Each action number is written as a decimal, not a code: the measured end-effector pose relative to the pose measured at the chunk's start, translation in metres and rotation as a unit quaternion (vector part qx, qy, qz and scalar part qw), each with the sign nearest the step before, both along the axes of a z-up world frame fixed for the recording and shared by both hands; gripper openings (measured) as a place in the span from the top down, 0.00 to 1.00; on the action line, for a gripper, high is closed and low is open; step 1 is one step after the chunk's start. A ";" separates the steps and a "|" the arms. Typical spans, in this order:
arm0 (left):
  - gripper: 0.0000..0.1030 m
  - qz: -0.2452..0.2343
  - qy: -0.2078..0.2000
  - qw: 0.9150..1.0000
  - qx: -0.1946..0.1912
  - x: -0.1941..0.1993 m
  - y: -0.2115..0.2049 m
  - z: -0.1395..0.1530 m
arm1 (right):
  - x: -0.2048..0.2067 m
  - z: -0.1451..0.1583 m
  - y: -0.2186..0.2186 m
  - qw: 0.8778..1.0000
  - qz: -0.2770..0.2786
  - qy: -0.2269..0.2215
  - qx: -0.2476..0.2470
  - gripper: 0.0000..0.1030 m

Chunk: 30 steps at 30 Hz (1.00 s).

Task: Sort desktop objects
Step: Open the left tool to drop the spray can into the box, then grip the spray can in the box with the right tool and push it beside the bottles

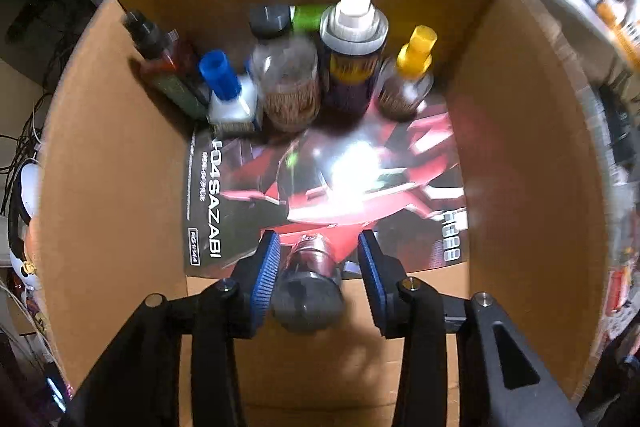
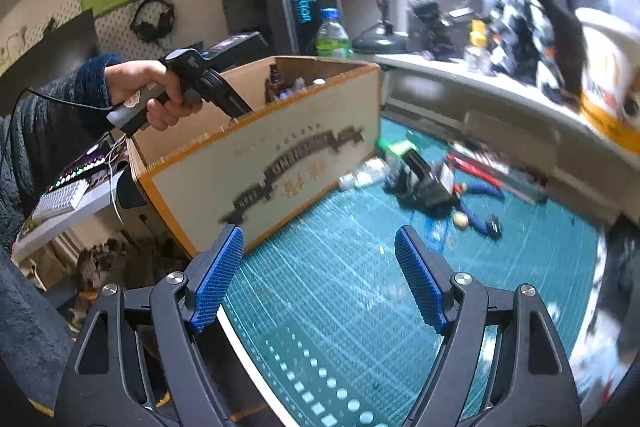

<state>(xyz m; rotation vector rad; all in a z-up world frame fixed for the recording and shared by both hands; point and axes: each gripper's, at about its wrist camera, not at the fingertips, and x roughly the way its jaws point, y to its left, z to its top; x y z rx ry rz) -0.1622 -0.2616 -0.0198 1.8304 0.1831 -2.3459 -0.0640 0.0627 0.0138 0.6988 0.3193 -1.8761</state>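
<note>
My left gripper [image 1: 318,263] is inside the cardboard box [image 1: 112,163], over a Sazabi model-kit booklet [image 1: 328,187] on its floor. A small bottle with a dark cap [image 1: 308,291] sits between the blue pads; the left pad touches it, the right pad stands apart. Several bottles [image 1: 356,55] stand in a row along the far wall. My right gripper [image 2: 320,267] is open and empty above the green cutting mat [image 2: 360,291], beside the box [image 2: 280,163]. Loose items [image 2: 420,179] lie on the mat further off.
In the right wrist view a hand holds the left gripper's handle [image 2: 188,83] over the box. A raised shelf [image 2: 500,87] with model figures, a lamp base [image 2: 380,43] and a water bottle [image 2: 332,35] lies behind the mat. A keyboard [image 2: 60,199] sits left.
</note>
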 end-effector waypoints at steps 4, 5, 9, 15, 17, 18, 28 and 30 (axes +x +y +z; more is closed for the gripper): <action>0.24 0.019 0.130 0.991 0.033 0.040 -0.013 0.076 | 0.004 0.031 -0.042 0.998 0.058 0.019 0.016 0.26; 0.21 0.024 0.164 0.986 0.029 0.059 -0.015 0.091 | 0.006 0.038 -0.056 0.997 0.076 0.025 0.025 0.26; 0.12 0.047 0.287 0.957 0.008 0.141 -0.024 0.132 | 0.011 0.057 -0.126 0.985 0.153 0.045 0.072 0.26; 0.00 0.087 0.373 0.922 -0.064 0.240 -0.032 0.121 | -0.003 0.059 -0.228 0.965 0.221 0.020 0.138 0.33; 0.00 0.100 0.362 0.924 -0.068 0.255 -0.042 0.110 | -0.008 0.049 -0.262 0.955 0.235 0.013 0.178 0.36; 0.00 0.106 0.356 0.926 -0.065 0.258 -0.048 0.104 | -0.009 0.041 -0.277 0.950 0.239 0.013 0.201 0.39; 0.00 0.167 0.316 0.933 -0.037 0.289 -0.085 0.068 | -0.018 -0.031 -0.354 0.903 0.246 -0.006 0.353 0.51; 0.00 0.168 0.316 0.933 -0.037 0.293 -0.089 0.067 | -0.022 -0.041 -0.362 0.897 0.240 -0.014 0.371 0.62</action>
